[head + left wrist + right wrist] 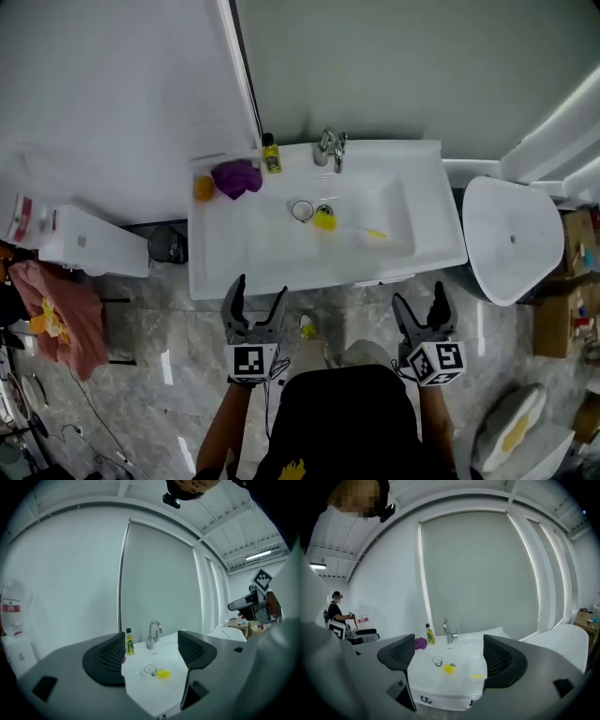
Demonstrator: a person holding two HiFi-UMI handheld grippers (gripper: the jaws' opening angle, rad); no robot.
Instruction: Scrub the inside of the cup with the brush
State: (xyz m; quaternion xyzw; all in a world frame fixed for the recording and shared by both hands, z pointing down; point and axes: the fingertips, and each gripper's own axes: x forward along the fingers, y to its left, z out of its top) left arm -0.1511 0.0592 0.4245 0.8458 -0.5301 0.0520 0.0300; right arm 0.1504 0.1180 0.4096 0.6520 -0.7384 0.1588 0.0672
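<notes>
Left jaws: wide apart, nothing between them. The left gripper (pixel 260 298) is held low, short of the sink (pixel 244 258), and aimed at the basin.
Right jaws: spread just as wide, also empty. The right gripper (pixel 419 305) sits level with the left, same aim.
Why so: reads as a ready stance. Both grippers are well apart from the work, and scrubbing looks not yet begun.
Cup: clear glass cup (pixel 302 211) on the basin floor near the drain. Upright or tipped, cannot tell.
Brush: the yellow head of the brush (pixel 324 220) is just beside the cup, and its handle trails right across the basin.
Likely split: left gripper for the cup, right for the handle, since each lies on that side.
Around: faucet (pixel 330 150) behind the cup. On the left ledge are a bottle (pixel 271 155), a purple cloth (pixel 236 177) and an orange thing (pixel 203 187).
In the way: nothing between jaws and cup. The sink's front rim must be cleared, and the faucet may crowd a lift.
Further out: bin (pixel 167 246) on the floor to the left, a white rounded fixture (pixel 511 239) to the right, and a person (pixel 335 609) far off.
</notes>
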